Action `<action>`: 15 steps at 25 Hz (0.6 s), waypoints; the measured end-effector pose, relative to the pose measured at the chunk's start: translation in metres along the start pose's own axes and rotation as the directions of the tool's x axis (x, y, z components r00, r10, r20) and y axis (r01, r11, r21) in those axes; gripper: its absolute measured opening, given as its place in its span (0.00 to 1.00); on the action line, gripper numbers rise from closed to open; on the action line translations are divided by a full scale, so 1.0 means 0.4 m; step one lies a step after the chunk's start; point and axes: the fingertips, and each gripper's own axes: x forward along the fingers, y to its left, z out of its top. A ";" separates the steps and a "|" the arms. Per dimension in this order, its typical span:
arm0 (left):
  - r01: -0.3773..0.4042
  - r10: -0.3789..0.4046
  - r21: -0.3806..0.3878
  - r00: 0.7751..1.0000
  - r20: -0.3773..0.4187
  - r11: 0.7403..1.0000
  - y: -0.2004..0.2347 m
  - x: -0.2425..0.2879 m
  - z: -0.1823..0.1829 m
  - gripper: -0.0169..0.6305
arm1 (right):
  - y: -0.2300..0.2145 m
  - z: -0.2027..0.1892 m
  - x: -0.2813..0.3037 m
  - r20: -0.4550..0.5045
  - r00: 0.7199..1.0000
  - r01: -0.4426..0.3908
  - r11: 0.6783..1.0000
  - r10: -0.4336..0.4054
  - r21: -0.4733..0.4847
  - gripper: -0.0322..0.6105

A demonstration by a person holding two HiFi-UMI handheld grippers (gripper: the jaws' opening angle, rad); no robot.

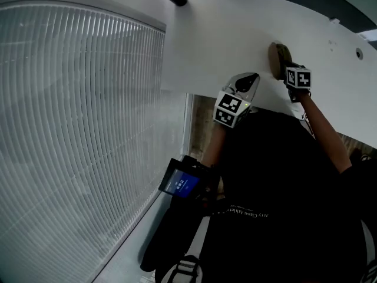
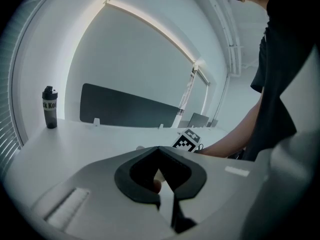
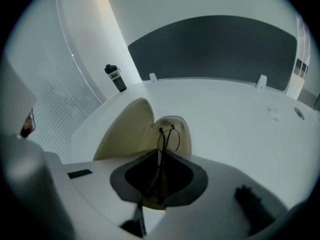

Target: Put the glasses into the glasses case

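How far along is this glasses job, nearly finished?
The case already lies open on the desk. The right claw grips the glasses right at its opening. The left claw holds nothing. Still to do: lay the glasses inside and let go.

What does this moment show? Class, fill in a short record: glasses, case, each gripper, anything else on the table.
glasses: folded, thin-framed, held over the glasses case
glasses case: tan, open, lid up, on the white table
right gripper: shut on the glasses
left gripper: jaws together, nothing between them
other: dark bottle standing upright near the table's far edge
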 end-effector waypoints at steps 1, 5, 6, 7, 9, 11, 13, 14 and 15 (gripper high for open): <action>0.003 -0.003 -0.004 1.000 -0.018 1.000 0.015 -0.006 -0.019 0.04 | 0.018 0.003 0.002 0.017 1.000 0.014 0.999 -0.014 -0.042 0.09; 0.035 -0.035 -0.005 0.999 -0.026 0.999 0.035 -0.017 -0.077 0.04 | 0.088 -0.003 -0.002 0.087 0.995 0.058 0.979 -0.042 -0.195 0.09; 0.044 -0.045 -0.005 0.999 -0.020 0.999 0.030 -0.012 -0.079 0.04 | 0.093 -0.008 -0.011 0.094 0.995 0.062 0.977 -0.044 -0.206 0.10; 0.053 -0.053 -0.005 0.998 -0.019 0.999 0.025 -0.004 -0.079 0.04 | 0.093 -0.008 -0.023 0.100 0.994 0.066 0.976 -0.046 -0.207 0.10; 0.068 -0.068 -0.009 0.997 -0.032 0.998 0.018 0.016 -0.081 0.04 | 0.086 0.003 -0.048 0.120 0.992 0.072 0.979 -0.050 -0.188 0.10; 0.081 -0.081 -0.012 0.995 -0.050 0.997 0.012 0.036 -0.089 0.04 | 0.074 0.020 -0.079 0.153 0.986 0.083 0.985 -0.060 -0.153 0.11; 0.084 -0.085 -0.019 0.994 -0.069 0.996 0.013 0.044 -0.114 0.04 | 0.061 0.037 -0.112 0.220 0.971 0.123 0.987 -0.097 -0.106 0.11; 0.076 -0.078 -0.027 0.994 -0.074 0.997 0.020 0.045 -0.126 0.04 | 0.051 0.046 -0.127 0.258 0.958 0.151 0.986 -0.127 -0.075 0.11; 0.064 -0.067 -0.040 0.995 -0.078 0.997 0.032 0.047 -0.139 0.04 | 0.038 0.053 -0.138 0.287 0.945 0.175 0.984 -0.156 -0.039 0.11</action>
